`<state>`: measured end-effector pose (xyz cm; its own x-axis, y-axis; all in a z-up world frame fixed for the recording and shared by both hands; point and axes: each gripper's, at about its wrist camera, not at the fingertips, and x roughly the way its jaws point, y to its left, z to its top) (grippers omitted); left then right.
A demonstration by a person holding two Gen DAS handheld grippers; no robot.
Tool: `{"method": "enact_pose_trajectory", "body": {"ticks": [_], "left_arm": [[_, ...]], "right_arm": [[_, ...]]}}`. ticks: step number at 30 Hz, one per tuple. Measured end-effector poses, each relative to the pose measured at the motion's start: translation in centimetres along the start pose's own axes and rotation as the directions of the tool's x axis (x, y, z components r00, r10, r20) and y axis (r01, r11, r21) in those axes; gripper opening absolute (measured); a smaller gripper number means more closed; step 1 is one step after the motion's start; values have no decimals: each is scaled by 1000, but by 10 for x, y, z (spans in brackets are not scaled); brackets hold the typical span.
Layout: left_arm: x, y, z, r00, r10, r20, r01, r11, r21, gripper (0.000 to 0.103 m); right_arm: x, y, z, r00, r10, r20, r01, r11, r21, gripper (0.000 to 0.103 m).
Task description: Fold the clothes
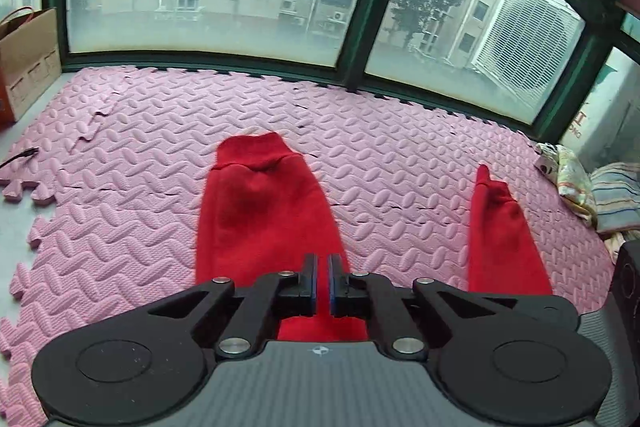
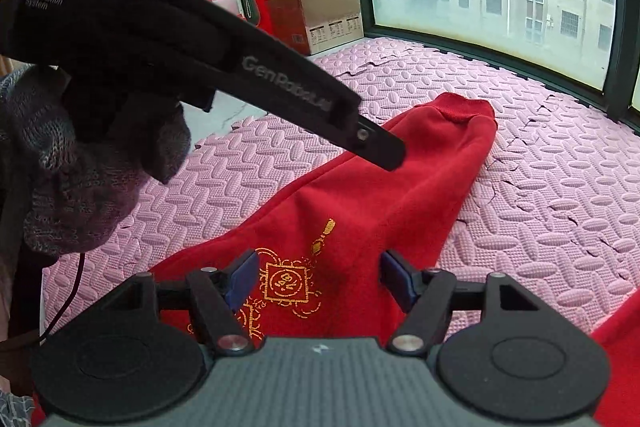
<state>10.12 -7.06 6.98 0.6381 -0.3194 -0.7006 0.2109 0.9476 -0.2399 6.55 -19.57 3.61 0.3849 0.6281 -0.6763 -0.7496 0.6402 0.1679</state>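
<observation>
The left gripper (image 1: 323, 269), jaws nearly together, seemingly pinches nothing above the red garment (image 1: 264, 223); the right gripper (image 2: 318, 277) hovers spread over its gold emblem (image 2: 286, 283), likely readying a fold.

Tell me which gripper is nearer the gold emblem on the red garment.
Right. The right gripper hangs open directly over the gold emblem, fingers either side. The left gripper is farther up the red garment, above the sleeve.

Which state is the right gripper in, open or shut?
Open. In the right wrist view the right gripper has its blue-padded fingers set wide apart over the red garment, with bare fabric between them.
</observation>
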Motion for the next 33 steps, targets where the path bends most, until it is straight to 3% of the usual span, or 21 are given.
{"method": "enact_pose_trajectory", "body": {"ticks": [6, 13, 16, 19, 25, 33], "left_arm": [[33, -1, -8, 997, -12, -75, 14, 1000, 23, 5], [40, 24, -18, 996, 14, -93, -16, 999, -30, 5], [36, 28, -18, 996, 20, -82, -23, 999, -37, 5], [34, 32, -20, 997, 27, -78, -30, 999, -42, 5], [30, 31, -22, 996, 57, -63, -59, 998, -26, 6], [21, 39, -24, 986, 164, -27, -164, 986, 3, 6]], "right_arm": [[-11, -7, -2, 1000, 14, 10, -14, 1000, 23, 69], [-42, -47, 2, 998, -4, 64, -8, 984, 176, 63], [-46, -64, 3, 995, -77, 70, 58, 969, 241, 55], [-35, -85, 3, 988, -154, 16, 142, 940, 309, 42], [-8, -79, 5, 995, -99, 6, 91, 940, 329, 34], [17, -62, 9, 988, -146, -43, 152, 946, 285, 16]]}}
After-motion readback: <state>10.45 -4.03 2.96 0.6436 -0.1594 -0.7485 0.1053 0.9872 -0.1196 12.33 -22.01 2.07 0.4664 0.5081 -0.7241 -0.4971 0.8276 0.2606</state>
